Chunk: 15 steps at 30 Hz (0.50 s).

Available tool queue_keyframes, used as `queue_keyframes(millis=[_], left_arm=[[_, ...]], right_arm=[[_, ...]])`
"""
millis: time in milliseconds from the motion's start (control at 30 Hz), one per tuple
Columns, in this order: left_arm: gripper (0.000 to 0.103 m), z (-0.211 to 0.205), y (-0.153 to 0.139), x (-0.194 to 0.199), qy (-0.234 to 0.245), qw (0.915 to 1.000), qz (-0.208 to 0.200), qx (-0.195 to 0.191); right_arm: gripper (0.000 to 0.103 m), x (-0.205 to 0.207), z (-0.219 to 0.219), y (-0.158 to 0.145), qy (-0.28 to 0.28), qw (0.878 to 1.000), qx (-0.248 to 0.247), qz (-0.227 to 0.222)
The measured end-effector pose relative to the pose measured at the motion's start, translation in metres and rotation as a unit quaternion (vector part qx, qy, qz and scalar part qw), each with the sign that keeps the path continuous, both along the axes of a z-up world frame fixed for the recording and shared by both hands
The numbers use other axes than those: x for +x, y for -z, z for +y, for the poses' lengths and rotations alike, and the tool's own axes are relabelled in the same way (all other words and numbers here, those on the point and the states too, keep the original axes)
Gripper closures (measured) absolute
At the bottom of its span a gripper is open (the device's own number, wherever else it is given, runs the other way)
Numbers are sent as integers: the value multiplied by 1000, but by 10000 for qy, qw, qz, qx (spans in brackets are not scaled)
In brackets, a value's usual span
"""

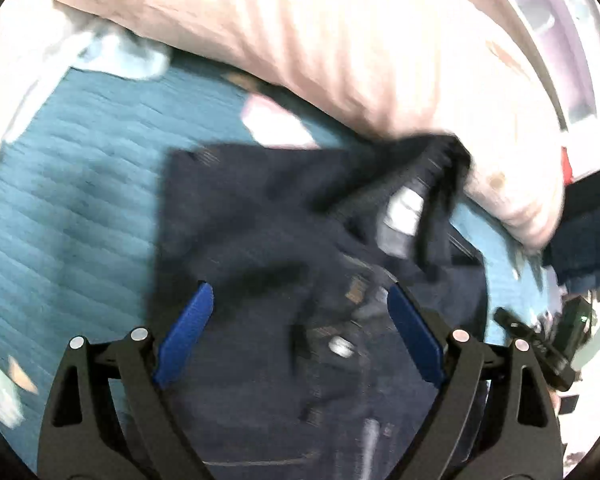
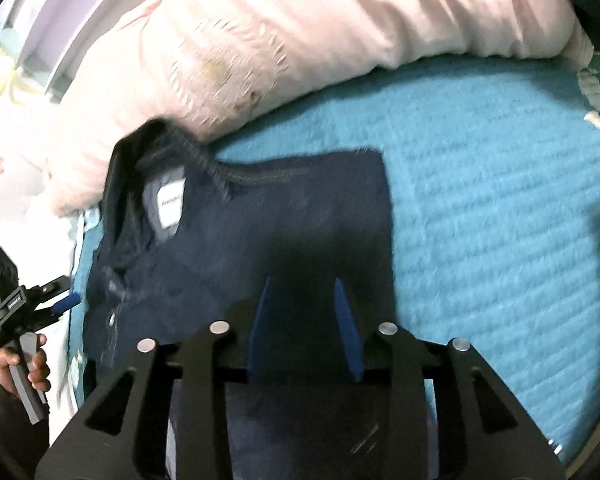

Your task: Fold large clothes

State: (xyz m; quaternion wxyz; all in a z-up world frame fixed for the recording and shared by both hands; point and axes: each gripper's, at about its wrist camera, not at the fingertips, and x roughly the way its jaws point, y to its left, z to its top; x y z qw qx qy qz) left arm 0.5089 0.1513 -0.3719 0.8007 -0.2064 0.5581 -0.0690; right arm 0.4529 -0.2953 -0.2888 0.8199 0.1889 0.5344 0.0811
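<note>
Two wrist views of a navy garment (image 1: 260, 208) lying on a teal quilted bedspread (image 1: 72, 208), both frames smeared by motion. In the left wrist view the garment filled the centre and lower part of the frame, its collar and white neck label (image 1: 404, 212) at centre right, close under the edge of a pink pillow (image 1: 320, 40) that ran across the top. The left gripper (image 1: 300, 304) stood with its blue pads wide apart above the cloth near the snap placket; nothing was caught between them.

In the right wrist view the same garment (image 2: 284, 208) lay in the centre, collar and label (image 2: 170, 204) at centre left, one straight folded edge running down the frame at centre right against bare bedspread (image 2: 480, 220). The right gripper (image 2: 302, 308) hung over the darker lower part of the cloth with its pads partly apart; no fabric was seen pinched between them, though blur and shadow left this uncertain. The left gripper (image 2: 66, 302), held in a hand (image 2: 24, 364), appeared at the lower left edge, beside the garment's collar side.

The long axis ran from the collar, up by the pillow, down toward both sets of jaws. The hem end therefore seemed nearer the grippers, and a next fold would probably carry it up toward the collar.
</note>
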Motion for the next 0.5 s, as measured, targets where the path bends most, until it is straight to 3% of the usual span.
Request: queue_keyframes(millis=[133,300,500], left_arm=[[14,35,17,20,-302,9990,246,229],[14,66,44,43,-586,9963,537,320],[14,59,57,62,-549,9948,638,582]], right_arm=[[66,27,-13,12,134,9997,-105,158],[66,45,-33,30,372,9985,141,387],[64,58,-51,46,608,9954,422,603]])
